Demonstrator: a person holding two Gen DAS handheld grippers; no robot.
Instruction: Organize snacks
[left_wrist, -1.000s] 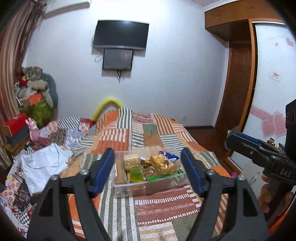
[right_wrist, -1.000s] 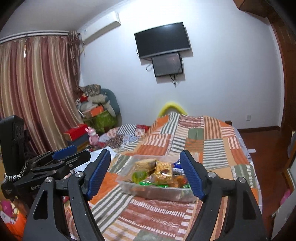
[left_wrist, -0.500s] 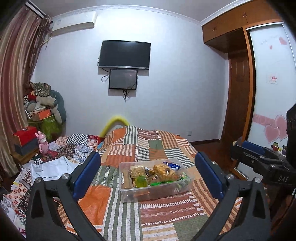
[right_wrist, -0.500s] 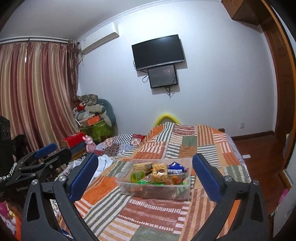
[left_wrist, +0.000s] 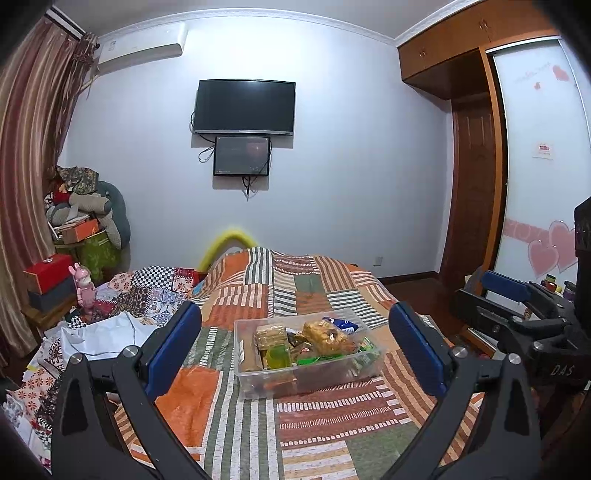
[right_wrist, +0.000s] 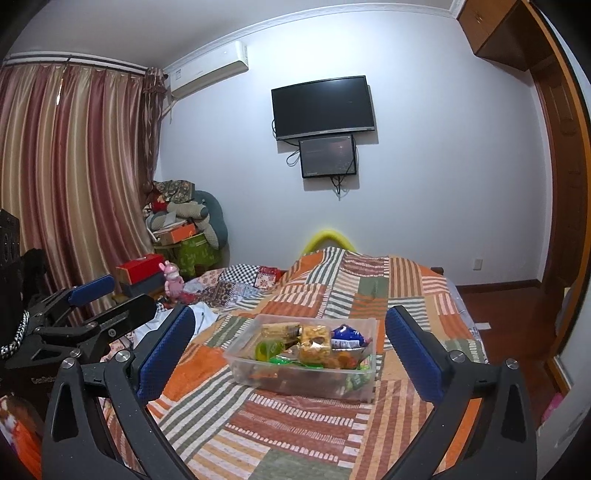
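A clear rectangular plastic container (left_wrist: 308, 373) filled with snack packets is seen resting on a bed covered by an orange, green and white striped patchwork quilt (left_wrist: 280, 291), near the quilt's front part. Inside the container a golden-brown packet of snacks (left_wrist: 327, 336), a yellow-green translucent jar (left_wrist: 277, 356), a tan stack of crackers (left_wrist: 269, 334) and a blue and white wrapper (left_wrist: 341, 325) are visible, with green wrappers at the right end. The left gripper (left_wrist: 295, 350), black with blue pads, is held with its jaws wide apart and nothing gripped; the container is framed between the fingers but lies well ahead of them, untouched. The right gripper (right_wrist: 288, 350) is likewise spread wide and empty, with the same container (right_wrist: 303, 373) ahead of it. Each gripper is caught at the edge of the other's view. On the far white wall a black flat television (left_wrist: 244, 106) is mounted above a smaller dark screen (left_wrist: 242, 156). Striped red and gold curtains (right_wrist: 70, 173) hang at the left.
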